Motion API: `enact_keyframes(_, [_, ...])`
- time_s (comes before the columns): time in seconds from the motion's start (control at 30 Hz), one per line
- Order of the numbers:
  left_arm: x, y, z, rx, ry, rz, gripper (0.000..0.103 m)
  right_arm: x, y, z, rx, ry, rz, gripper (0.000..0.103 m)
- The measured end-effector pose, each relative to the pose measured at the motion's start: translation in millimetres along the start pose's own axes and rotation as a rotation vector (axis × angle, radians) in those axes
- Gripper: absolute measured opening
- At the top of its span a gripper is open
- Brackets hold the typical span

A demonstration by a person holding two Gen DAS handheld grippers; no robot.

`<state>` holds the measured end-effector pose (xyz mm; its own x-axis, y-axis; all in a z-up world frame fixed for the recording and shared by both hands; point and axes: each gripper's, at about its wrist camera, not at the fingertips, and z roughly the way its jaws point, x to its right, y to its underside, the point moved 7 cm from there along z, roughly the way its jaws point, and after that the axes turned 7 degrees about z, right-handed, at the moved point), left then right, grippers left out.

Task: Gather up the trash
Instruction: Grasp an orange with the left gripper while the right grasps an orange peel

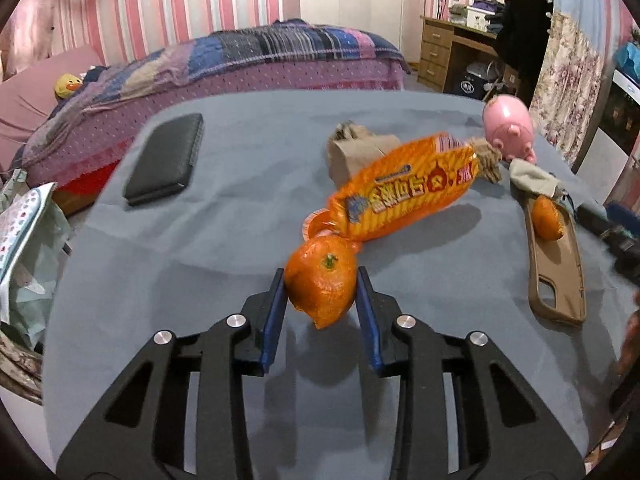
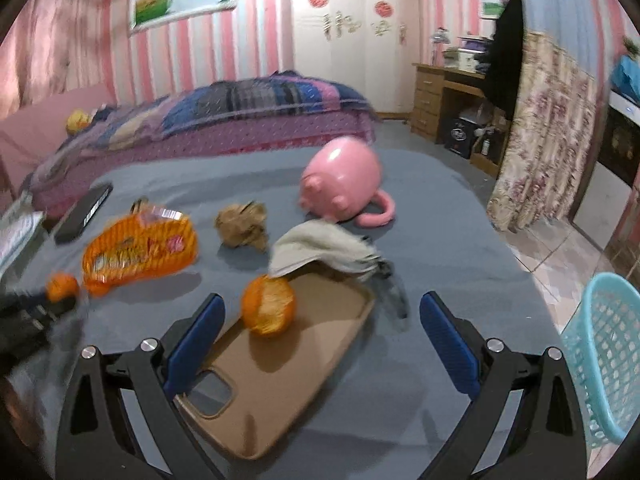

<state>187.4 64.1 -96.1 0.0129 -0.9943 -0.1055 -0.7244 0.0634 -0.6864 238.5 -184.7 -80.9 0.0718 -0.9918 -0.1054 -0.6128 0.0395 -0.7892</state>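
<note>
Two orange peels (image 1: 322, 280) (image 2: 269, 306), one wrapper (image 1: 404, 188)

We see the bench (image 1: 200, 240) filling mid-frame, the bed (image 1: 240, 68) behind it. On it, a wallet (image 1: 164, 160) lies upper left, a snack bag (image 1: 404, 196) at centre, crumpled paper (image 1: 360, 152) behind that. At right, a peel (image 2: 269, 311) sits on a phone case (image 2: 280, 380), a cloth (image 2: 320, 248) at its far end. A basket (image 2: 604, 360) stands at lower right.

My jaws wear smooth blue pads. The orange peel (image 1: 322, 280) looks dimpled and waxy, the snack wrapper (image 1: 404, 186) glossy plastic, the bench (image 1: 200, 240) matt grey cloth, the pig (image 2: 340, 180) glossy.
</note>
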Motion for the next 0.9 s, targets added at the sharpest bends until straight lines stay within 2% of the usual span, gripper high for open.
enact_keyframes(0.1, [-16,-5,-12,0.032,-0.037,-0.016,0.033,-12,7,10,-0.023,-0.007,-0.030,0.093])
enact_keyframes(0.2, [-33,-12,-18,0.063,-0.086,-0.033,0.033,-19,9,22,-0.064,-0.021,-0.043,0.075])
enact_keyframes(0.37, [-51,-27,-22,0.110,-0.147,-0.040,0.033,-19,11,35,-0.108,-0.043,-0.024,0.067])
enact_keyframes(0.4, [-52,-29,-23,0.118,-0.158,-0.037,0.033,-20,12,38,-0.119,-0.053,-0.023,0.060])
enact_keyframes(0.47, [-54,-35,-24,0.133,-0.167,-0.038,0.033,-22,11,42,-0.127,-0.074,-0.022,0.053])
enact_keyframes(0.53, [-54,-39,-25,0.142,-0.171,-0.037,0.033,-26,10,43,-0.127,-0.089,-0.030,0.038])
enact_keyframes(0.7, [-48,-45,-27,0.154,-0.177,-0.027,0.033,-32,11,38,-0.111,-0.102,-0.064,0.029])
enact_keyframes(0.9, [-35,-52,-38,0.170,-0.169,-0.017,0.033,-28,12,10,-0.090,-0.115,-0.094,0.029])
